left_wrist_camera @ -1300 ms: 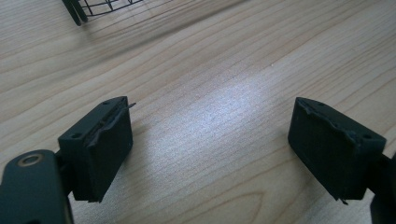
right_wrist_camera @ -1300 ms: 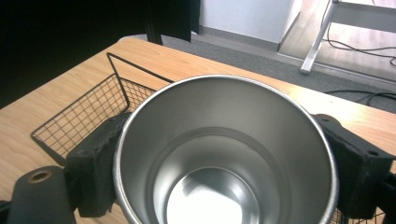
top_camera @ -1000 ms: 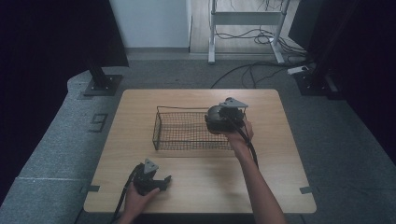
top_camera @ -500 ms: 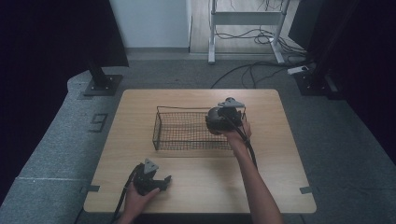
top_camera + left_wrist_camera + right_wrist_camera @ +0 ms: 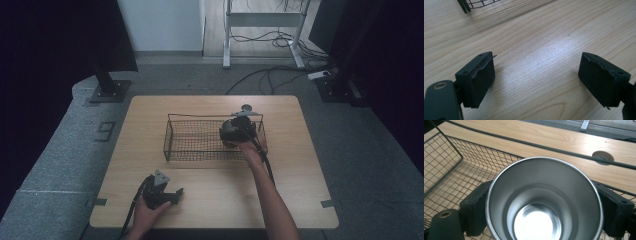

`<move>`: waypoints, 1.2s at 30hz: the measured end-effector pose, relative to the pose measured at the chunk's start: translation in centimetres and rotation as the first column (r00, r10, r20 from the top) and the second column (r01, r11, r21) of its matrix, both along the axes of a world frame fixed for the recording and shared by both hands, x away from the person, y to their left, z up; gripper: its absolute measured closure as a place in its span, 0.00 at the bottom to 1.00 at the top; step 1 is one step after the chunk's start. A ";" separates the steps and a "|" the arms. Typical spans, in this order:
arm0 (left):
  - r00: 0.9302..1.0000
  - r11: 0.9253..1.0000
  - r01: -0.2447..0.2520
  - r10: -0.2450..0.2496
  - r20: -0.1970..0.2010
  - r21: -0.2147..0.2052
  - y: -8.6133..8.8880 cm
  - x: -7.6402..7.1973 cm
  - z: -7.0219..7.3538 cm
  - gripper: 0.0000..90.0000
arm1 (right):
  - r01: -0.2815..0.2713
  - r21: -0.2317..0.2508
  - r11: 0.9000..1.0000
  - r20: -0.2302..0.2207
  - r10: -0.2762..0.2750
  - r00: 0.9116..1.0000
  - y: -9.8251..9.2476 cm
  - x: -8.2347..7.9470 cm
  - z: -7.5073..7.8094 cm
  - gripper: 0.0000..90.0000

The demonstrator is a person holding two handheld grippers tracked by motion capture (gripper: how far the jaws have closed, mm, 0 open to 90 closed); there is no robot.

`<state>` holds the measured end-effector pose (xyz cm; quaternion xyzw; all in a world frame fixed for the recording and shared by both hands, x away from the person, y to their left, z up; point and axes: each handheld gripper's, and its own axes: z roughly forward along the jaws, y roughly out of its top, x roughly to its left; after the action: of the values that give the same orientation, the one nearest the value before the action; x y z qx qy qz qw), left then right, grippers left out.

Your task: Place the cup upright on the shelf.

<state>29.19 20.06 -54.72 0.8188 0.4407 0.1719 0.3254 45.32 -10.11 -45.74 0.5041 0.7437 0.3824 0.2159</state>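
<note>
A shiny steel cup [image 5: 544, 200] sits between the jaws of my right gripper [image 5: 544, 207], its empty inside facing the camera. The right gripper [image 5: 235, 131] is shut on the cup at the right end of the black wire basket [image 5: 200, 140], and the basket's mesh [image 5: 454, 170] lies under and around the cup. My left gripper [image 5: 172, 195] rests low near the table's front left, held by a hand. Its jaws stand wide open [image 5: 536, 77] with bare wood between them. A corner of the basket [image 5: 474, 3] shows at the top of the left gripper view.
The wooden table [image 5: 300, 170] has bare room on all sides of the basket. A small round grey spot [image 5: 602, 157] lies on the table just beyond the basket's far rim. Cables trail from both grippers toward the front edge.
The right gripper with the cup has shifted slightly toward the near side at the basket's right end. The left gripper has stayed where it was.
</note>
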 end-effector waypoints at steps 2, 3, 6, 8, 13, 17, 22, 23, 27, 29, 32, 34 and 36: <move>1.000 1.000 0.000 0.000 0.001 -0.001 0.0 0.0 0.0 0.15 | -0.001 -0.006 1.000 -0.009 0.001 1.000 0.0 0.1 -0.3 0.15; 1.000 1.000 0.000 0.000 0.001 -0.001 0.0 0.0 0.0 0.15 | -0.001 -0.006 1.000 -0.009 0.001 1.000 0.0 0.1 -0.3 0.15; 1.000 1.000 -0.001 0.001 0.001 -0.001 0.0 0.0 0.0 0.15 | 0.000 -0.005 1.000 -0.025 -0.001 1.000 0.1 0.2 -0.7 0.15; 1.000 1.000 0.000 0.000 0.001 -0.001 0.0 0.0 0.0 0.15 | -0.001 -0.019 1.000 -0.033 0.000 0.999 0.2 0.3 -0.9 0.15; 1.000 1.000 0.000 0.000 0.001 -0.001 0.0 0.0 0.0 0.15 | -0.011 -0.053 0.999 -0.064 0.007 0.998 0.3 0.6 -1.6 0.15; 1.000 1.000 0.000 0.000 0.001 -0.001 0.0 0.0 0.0 0.15 | -0.006 -0.055 0.998 -0.070 0.002 0.998 0.3 0.6 -1.8 0.15; 1.000 1.000 0.000 0.000 0.001 -0.001 0.0 0.0 0.0 0.15 | -0.001 -0.058 0.998 -0.082 -0.004 0.997 0.1 0.8 -1.9 0.15; 1.000 1.000 0.000 0.000 0.001 -0.001 0.0 0.0 0.0 0.15 | 0.000 -0.059 0.998 -0.086 -0.005 0.996 0.1 0.8 -1.9 0.15; 1.000 1.000 0.000 0.000 0.001 -0.001 0.0 0.0 0.0 0.15 | 0.005 -0.067 0.998 -0.102 -0.011 0.995 0.0 0.9 -2.1 0.15; 1.000 1.000 0.000 0.000 0.001 -0.001 0.0 0.0 0.0 0.15 | 0.007 -0.075 0.997 -0.104 -0.014 0.994 -0.1 0.9 -2.2 0.15; 1.000 1.000 0.000 0.000 0.001 -0.001 0.0 0.0 0.0 0.15 | 0.006 -0.079 0.997 -0.113 -0.015 0.993 -0.3 0.9 -2.5 0.15; 1.000 1.000 0.000 0.000 0.001 -0.001 0.0 0.0 0.0 0.15 | 0.010 -0.088 0.996 -0.116 -0.021 0.993 -0.3 1.0 -2.7 0.15; 1.000 1.000 0.000 0.000 0.001 -0.001 0.0 0.0 0.0 0.15 | 0.015 -0.114 0.993 -0.119 -0.029 0.992 -0.3 1.0 -2.9 0.15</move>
<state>29.19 20.06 -54.73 0.8186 0.4406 0.1722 0.3259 46.33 -10.43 -48.66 0.5214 0.7701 0.3064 0.2030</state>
